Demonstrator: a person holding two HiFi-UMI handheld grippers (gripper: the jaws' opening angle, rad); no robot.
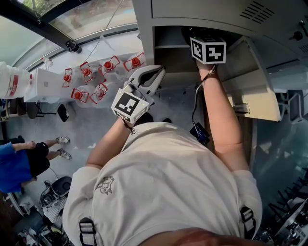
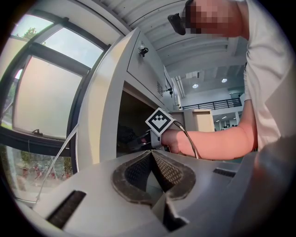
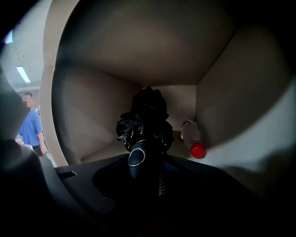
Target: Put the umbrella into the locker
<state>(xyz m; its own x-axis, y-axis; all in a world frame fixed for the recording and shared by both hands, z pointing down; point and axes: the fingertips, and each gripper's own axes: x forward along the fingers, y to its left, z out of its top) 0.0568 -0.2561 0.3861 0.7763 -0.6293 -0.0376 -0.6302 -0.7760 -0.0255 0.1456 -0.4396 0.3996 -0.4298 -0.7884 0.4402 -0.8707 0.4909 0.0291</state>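
Your right tool (image 3: 145,162) grips the black folded fabric umbrella (image 3: 147,118) inside the pale metal locker (image 3: 115,60). Only that tool's own view shows the clear, red-capped bottle (image 3: 193,139) at the compartment's back. Your left tool (image 2: 151,153), clenched on nothing, hangs outside.

Head view steeply down onto locker (image 1: 192,9), left gripper view facing it, right gripper view inside
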